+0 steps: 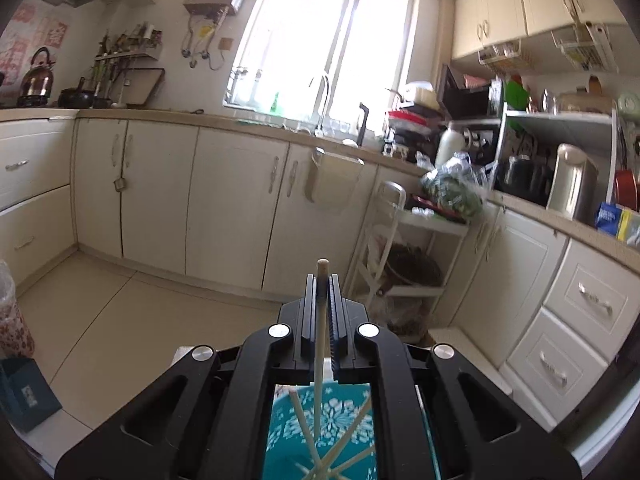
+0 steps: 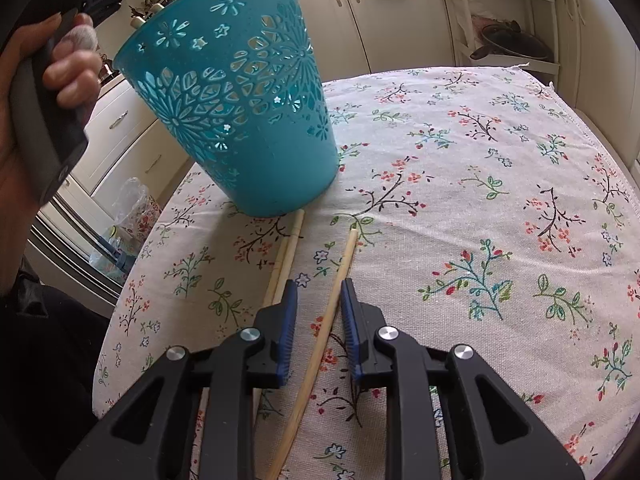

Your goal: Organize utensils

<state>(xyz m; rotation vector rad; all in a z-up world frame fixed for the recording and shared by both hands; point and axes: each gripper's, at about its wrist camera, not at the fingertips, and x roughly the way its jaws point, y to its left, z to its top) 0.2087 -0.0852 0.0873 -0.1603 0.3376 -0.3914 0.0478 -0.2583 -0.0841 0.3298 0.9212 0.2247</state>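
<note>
Right wrist view, nearest first: the right gripper [image 2: 319, 286], black plastic arms with blue ribbed pads, stood narrowly parted over a floral tablecloth [image 2: 480, 184] of coarse, pale woven fabric printed with small sprigs. A single round wooden chopstick [image 2: 320, 344] lay flat on the cloth between the pads; it ran close along the right-hand pad, and the left-hand pad was apart from it. Whether the right-hand pad touched it could not be told. No earlier view accompanies this figure.

Just left of that chopstick, a pair of pale chopsticks [image 2: 286, 252] lay side by side, their far ends reaching the foot of the basket. The teal basket [image 2: 240, 112], a tapered plastic pail pierced with flower and star cut-outs, stood tilted, its base on the cloth beyond the chopsticks. Left of the basket, a hand [image 2: 68, 72] gripped a dark handle.

Left wrist view: the left gripper [image 1: 322, 280] was closed on a thin upright chopstick [image 1: 319, 344], whose rounded tip rose above the fingertips and whose lower length hung into the basket's open mouth [image 1: 352, 400]. Several more chopsticks [image 1: 332, 452] leaned crossed inside. Beyond the basket ran cream cabinets [image 1: 160, 192] with metal handles and a bright window [image 1: 328, 40].
</note>
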